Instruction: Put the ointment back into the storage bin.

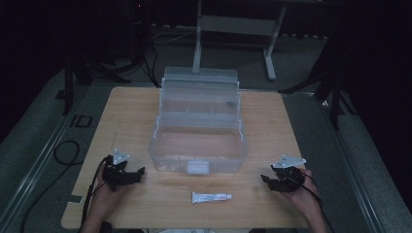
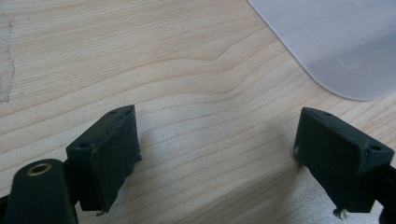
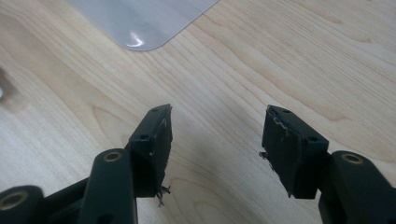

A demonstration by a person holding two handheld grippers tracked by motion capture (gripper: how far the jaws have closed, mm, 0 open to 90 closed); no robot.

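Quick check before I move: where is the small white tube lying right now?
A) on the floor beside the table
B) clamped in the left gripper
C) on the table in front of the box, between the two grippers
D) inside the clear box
C: the high view shows the white tube lying on the bare wood just ahead of the clear box, with the left gripper and right gripper open and empty at either side.

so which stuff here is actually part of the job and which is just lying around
Part of the job:
- clear plastic box, open, tiers stepped back
- small white tube on the table in front of it
- left gripper and right gripper, both open and holding nothing

Just lying about:
- black cable on the floor
- grey desk frame behind the table
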